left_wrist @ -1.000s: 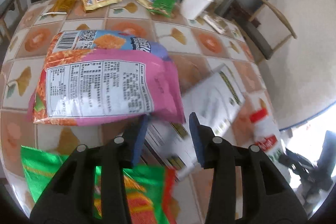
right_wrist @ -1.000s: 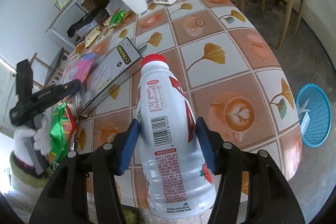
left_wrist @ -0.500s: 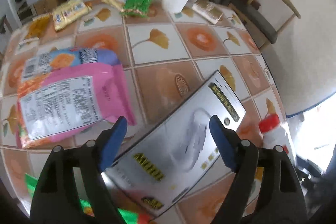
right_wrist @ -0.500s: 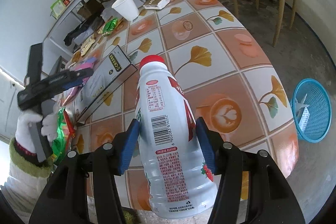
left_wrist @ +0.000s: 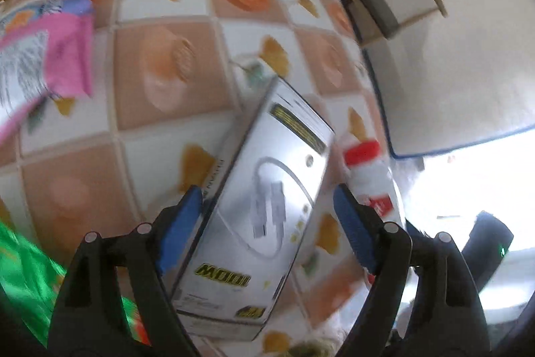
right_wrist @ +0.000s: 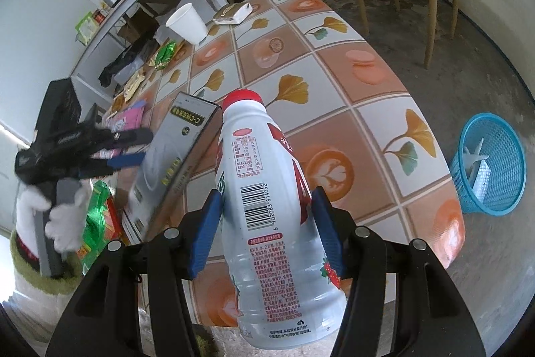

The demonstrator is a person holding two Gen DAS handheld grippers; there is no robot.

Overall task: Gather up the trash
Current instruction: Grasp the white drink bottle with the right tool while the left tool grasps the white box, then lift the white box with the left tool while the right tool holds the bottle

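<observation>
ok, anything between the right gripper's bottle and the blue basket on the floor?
Nothing visible. The bottle is clamped in the right gripper over the table edge; only bare floor lies before the blue basket.

Black plastic hand-held gripper (right_wrist: 265,223) on each side, blue pads (right_wrist: 205,231), silver screw heads along both arms. Fluffy white glove (right_wrist: 63,216), green furry cuff on left hand.

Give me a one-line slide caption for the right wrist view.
Right gripper clamps a red-capped bottle above the tiled table; blue basket on the floor.
</observation>
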